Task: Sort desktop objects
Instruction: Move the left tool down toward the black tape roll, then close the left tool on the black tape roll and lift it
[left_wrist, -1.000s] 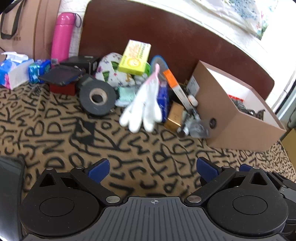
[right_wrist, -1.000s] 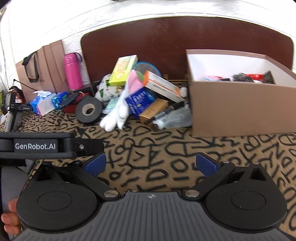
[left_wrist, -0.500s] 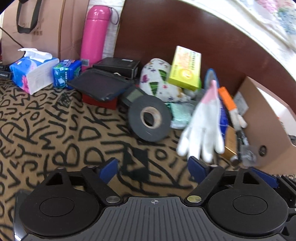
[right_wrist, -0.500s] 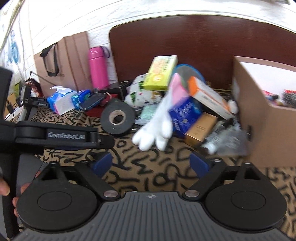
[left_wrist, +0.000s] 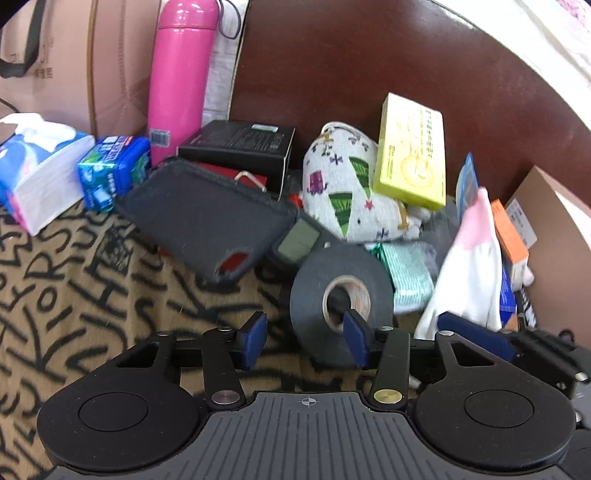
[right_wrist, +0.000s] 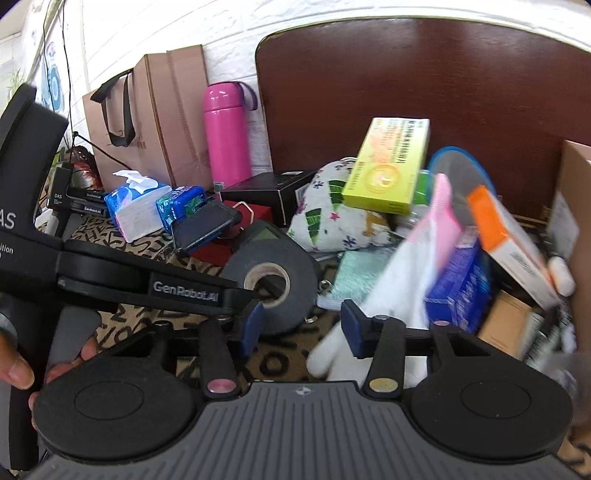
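Observation:
A black tape roll (left_wrist: 314, 295) lies on the patterned cloth at the front of a pile. My left gripper (left_wrist: 304, 338) hovers just before it with its jaws closing; the right pad (left_wrist: 354, 339) overlaps the roll's core and neither pad presses on it. My right gripper (right_wrist: 301, 326) also has its jaws closing, with bare cloth between them. The same tape roll (right_wrist: 291, 280) sits just ahead of it. A white glove (right_wrist: 388, 314) with a pink cuff lies by its right finger. The left device's black arm (right_wrist: 184, 286) reaches to the roll.
A yellow box (left_wrist: 410, 155), patterned sock (left_wrist: 340, 188), dark case (left_wrist: 207, 214), black box (left_wrist: 236, 147), pink bottle (left_wrist: 181, 74) and tissue pack (left_wrist: 37, 166) crowd the back. An orange-white box (right_wrist: 509, 243), blue box (right_wrist: 458, 288) and cardboard box (right_wrist: 576, 206) are on the right. A hand (right_wrist: 14, 369) grips the left device.
Both grippers have moved forward and leftward into the pile, and both pairs of jaws have narrowed. The tape roll now sits right at the left fingertips.

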